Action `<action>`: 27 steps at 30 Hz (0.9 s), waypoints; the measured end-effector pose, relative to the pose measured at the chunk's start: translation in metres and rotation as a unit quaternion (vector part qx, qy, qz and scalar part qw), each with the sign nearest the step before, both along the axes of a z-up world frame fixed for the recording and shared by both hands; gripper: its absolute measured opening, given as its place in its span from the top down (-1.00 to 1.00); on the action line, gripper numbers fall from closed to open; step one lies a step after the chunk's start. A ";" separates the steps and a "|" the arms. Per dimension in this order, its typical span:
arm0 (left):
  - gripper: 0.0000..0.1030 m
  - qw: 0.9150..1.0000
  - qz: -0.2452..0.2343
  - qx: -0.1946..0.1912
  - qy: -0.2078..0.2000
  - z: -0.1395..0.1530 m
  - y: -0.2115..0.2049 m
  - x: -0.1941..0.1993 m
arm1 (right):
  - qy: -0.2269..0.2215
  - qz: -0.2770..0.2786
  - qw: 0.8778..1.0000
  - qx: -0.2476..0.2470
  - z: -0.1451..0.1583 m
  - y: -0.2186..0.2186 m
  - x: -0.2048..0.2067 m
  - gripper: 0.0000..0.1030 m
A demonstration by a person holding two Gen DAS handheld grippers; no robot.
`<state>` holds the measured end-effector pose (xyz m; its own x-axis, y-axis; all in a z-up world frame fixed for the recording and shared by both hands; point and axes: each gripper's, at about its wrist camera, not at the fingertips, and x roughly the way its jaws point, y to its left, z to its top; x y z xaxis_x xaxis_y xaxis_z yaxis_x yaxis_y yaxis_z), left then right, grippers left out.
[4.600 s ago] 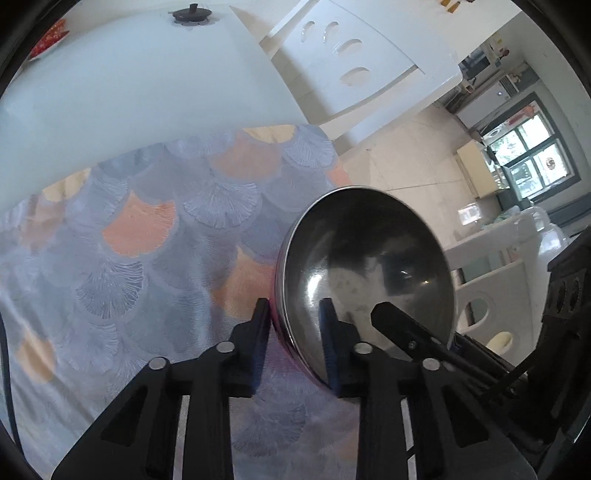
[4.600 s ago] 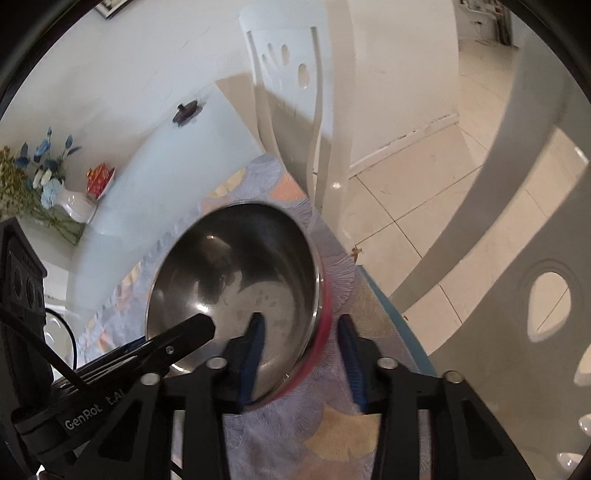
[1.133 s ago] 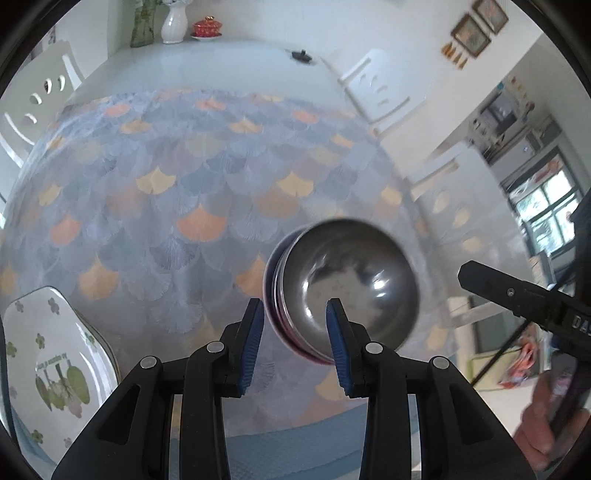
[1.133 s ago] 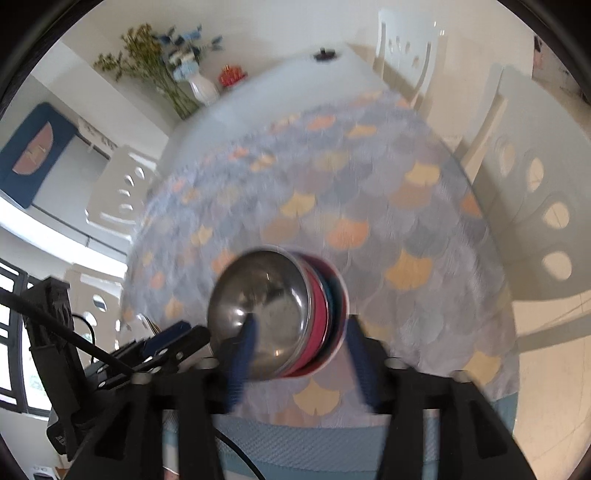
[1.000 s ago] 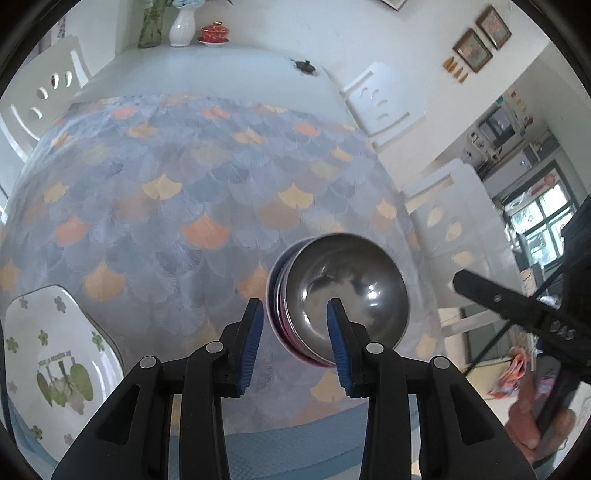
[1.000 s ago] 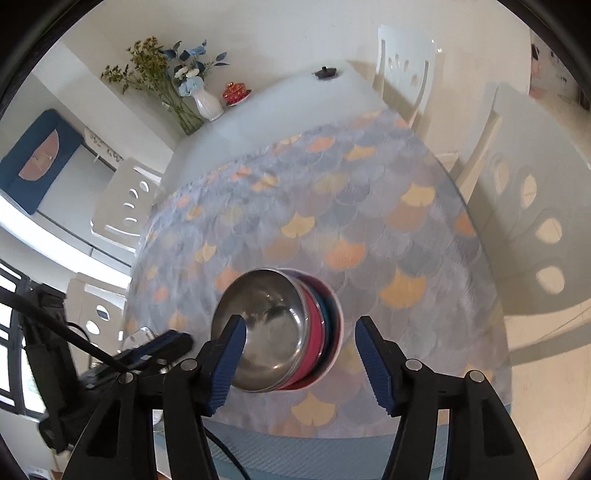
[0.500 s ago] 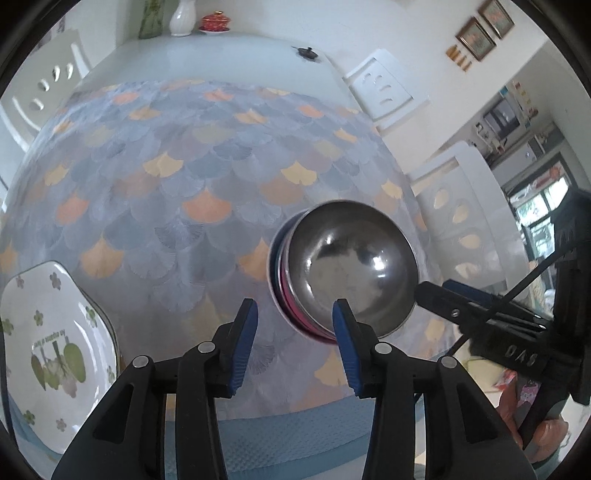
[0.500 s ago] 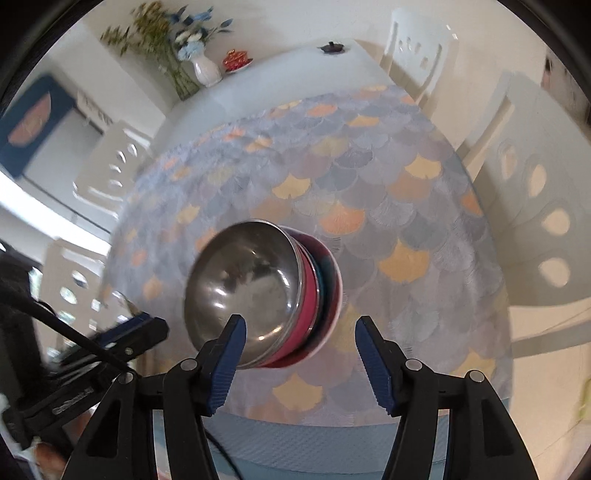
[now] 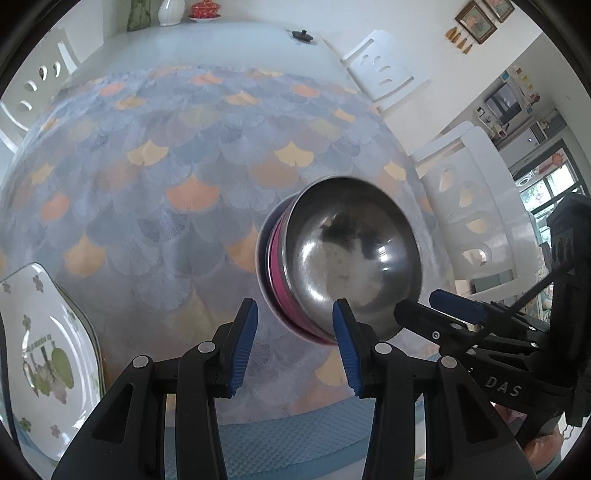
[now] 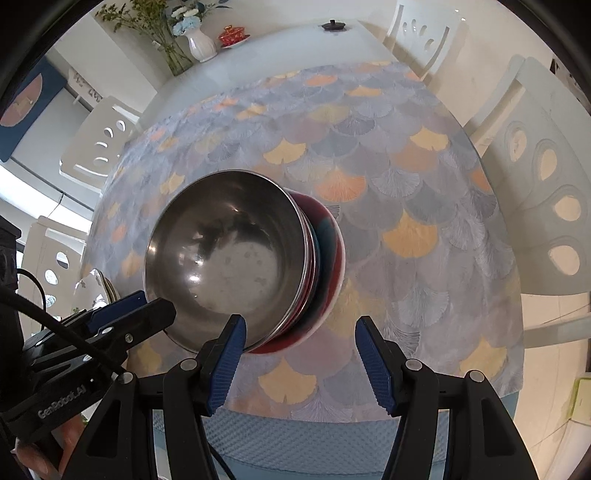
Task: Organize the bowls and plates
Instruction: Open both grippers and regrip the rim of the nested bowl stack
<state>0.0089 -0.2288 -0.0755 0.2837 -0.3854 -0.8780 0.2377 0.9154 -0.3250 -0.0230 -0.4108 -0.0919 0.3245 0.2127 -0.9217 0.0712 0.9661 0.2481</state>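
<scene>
Both grippers, the left gripper (image 9: 295, 328) and the right gripper (image 10: 300, 341), hang with jaws apart, holding nothing, near the steel bowl (image 10: 229, 258). It sits nested on the bowl stack (image 10: 325, 258) on the tablecloth (image 10: 406, 184). Stacking looks finished; next I would fetch the plate (image 9: 40, 350) at the left.

Under the steel bowl (image 9: 351, 254) I can see only thin slivers of the nested bowls (image 10: 327, 254), pink, teal and red at the rim, so I cannot count them. My patterned plate (image 9: 44, 354) is cut off by the lower left edge of the left view, and in the right view only a sliver shows behind my left gripper (image 10: 147, 314). The small dark thing (image 10: 333, 25) at the table's far end is too small to tell.
</scene>
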 end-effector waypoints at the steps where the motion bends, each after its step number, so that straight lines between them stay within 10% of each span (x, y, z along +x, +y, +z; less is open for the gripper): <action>1: 0.23 1.000 0.000 -0.002 -0.004 0.003 0.000 0.001 | -0.006 0.002 1.000 -0.003 0.004 0.001 -0.001 -0.15; 27: 0.23 1.000 0.002 0.008 -0.030 0.018 -0.004 0.002 | -0.028 0.025 0.999 0.007 0.028 0.003 -0.002 -0.15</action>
<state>0.0111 -0.2330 -0.0575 0.3371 -0.3707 -0.8654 0.2528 0.9211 -0.2961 -0.0251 -0.4082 -0.0638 0.3637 0.2429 -0.8993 0.0095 0.9644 0.2643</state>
